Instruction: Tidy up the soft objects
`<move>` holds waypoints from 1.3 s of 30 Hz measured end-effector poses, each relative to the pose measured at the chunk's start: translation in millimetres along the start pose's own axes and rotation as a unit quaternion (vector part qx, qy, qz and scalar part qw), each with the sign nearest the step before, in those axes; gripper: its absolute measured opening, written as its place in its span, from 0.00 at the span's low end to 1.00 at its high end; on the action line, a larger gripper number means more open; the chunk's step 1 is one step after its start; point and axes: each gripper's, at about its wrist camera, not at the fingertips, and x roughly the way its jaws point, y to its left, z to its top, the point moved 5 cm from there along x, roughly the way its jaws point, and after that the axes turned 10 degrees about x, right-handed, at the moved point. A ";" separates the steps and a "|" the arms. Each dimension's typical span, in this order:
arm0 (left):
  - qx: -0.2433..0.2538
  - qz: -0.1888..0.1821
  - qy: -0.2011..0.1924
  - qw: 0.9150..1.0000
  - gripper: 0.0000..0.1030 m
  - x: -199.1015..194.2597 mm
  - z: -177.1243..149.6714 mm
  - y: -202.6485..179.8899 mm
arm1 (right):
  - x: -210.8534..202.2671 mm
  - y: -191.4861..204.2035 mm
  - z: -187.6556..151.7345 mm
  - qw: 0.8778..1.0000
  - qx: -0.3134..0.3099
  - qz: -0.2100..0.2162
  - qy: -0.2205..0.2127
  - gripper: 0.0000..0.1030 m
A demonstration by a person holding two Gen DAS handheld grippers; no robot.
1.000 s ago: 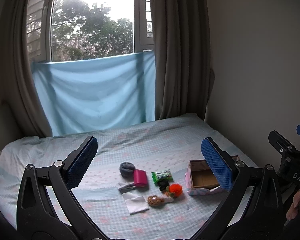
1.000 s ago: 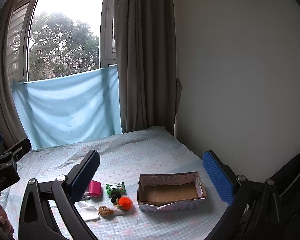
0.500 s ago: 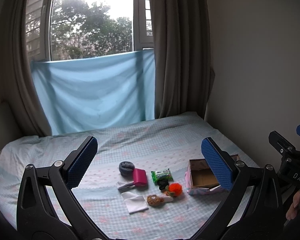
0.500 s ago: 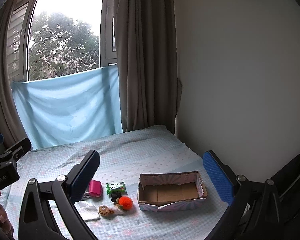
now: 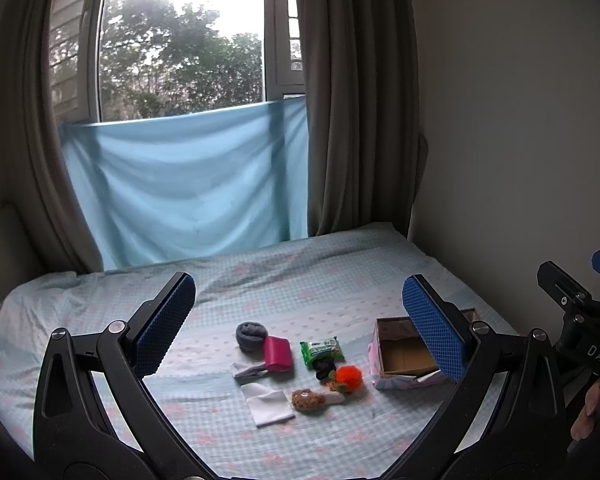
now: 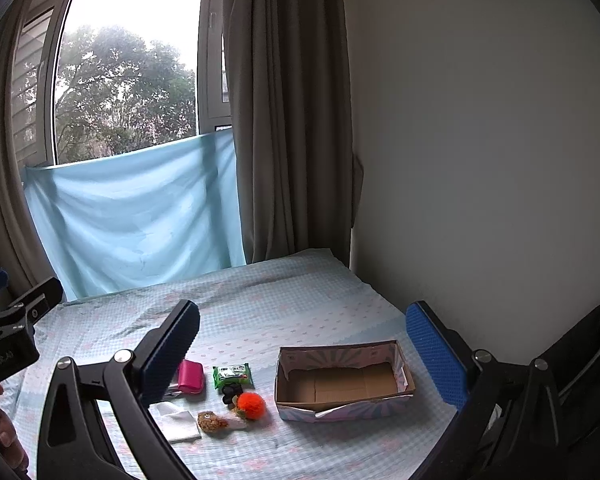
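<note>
Several small soft things lie on the bed: a grey rolled sock (image 5: pixel 251 335), a pink pouch (image 5: pixel 277 353) (image 6: pixel 191 376), a green tissue pack (image 5: pixel 322 352) (image 6: pixel 233 374), a black item (image 5: pixel 325 369), an orange pompom (image 5: pixel 349 374) (image 6: pixel 251 404), a brown plush (image 5: pixel 306 399) (image 6: pixel 211 421) and a white folded cloth (image 5: pixel 269 403) (image 6: pixel 179 425). An empty open cardboard box (image 5: pixel 404 360) (image 6: pixel 342 380) sits to their right. My left gripper (image 5: pixel 298 326) and right gripper (image 6: pixel 302 354) are both open and empty, held above the bed, short of the objects.
The bed (image 5: pixel 300 280) has a light blue checked sheet. A blue cloth (image 5: pixel 188 184) hangs under the window, with grey curtains (image 5: pixel 356 100) beside it. A wall (image 6: pixel 480 140) borders the bed on the right.
</note>
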 end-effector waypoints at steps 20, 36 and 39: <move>-0.001 -0.001 0.009 1.000 1.00 2.4 2.5 -9.2 | 1.7 -8.1 1.4 1.000 -0.003 0.003 -0.001 1.00; -0.009 0.006 0.001 1.000 1.00 -2.2 3.1 -12.0 | 5.2 -22.0 10.5 1.000 0.004 0.016 0.001 1.00; -0.013 0.013 0.019 1.000 1.00 2.6 0.2 -5.2 | 9.7 -23.8 13.5 1.000 0.003 0.015 0.006 1.00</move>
